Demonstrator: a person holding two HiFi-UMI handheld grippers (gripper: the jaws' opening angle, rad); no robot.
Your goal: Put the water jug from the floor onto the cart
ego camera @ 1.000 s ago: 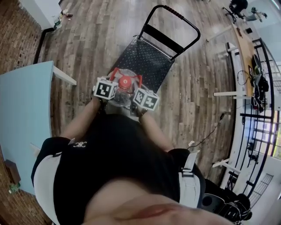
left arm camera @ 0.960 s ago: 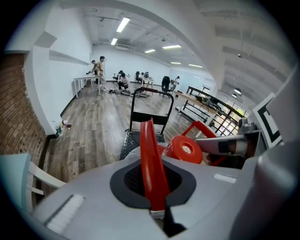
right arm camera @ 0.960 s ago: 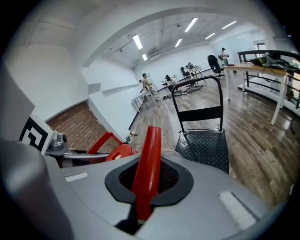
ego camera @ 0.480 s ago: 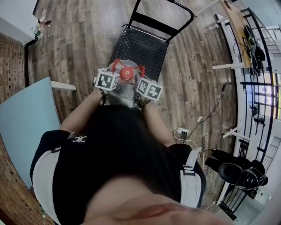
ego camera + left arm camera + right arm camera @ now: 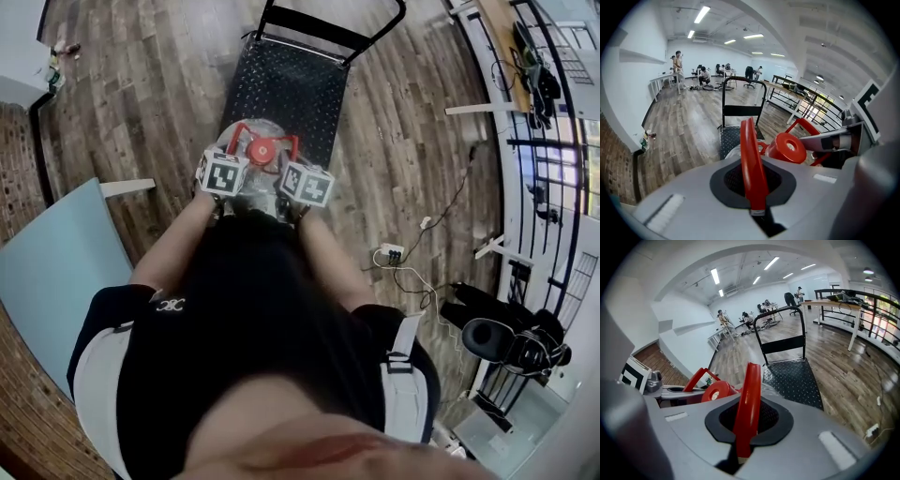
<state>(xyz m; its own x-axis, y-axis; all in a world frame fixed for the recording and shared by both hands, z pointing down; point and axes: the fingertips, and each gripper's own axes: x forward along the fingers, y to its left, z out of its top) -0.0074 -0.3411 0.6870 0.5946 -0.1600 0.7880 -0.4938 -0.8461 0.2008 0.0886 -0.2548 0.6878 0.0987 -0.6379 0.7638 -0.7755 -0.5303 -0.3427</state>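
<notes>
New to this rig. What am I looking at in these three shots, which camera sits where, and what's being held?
There is no robot here. A person holds a hand-held claw in each hand. The top-down picture comes from a camera on the person's head. The cubes with square markers are parts of the claws. The other two pictures each come from a camera riding on one claw, looking along its jaws.

The left claw and the right claw are each shut on a red bar of the carrying handle of the water jug. This jug is the clear one with the red cap. It is at the near end of the black cart, which stands on the wooden floor. I can't tell whether the jug's base rests on anything.
</notes>
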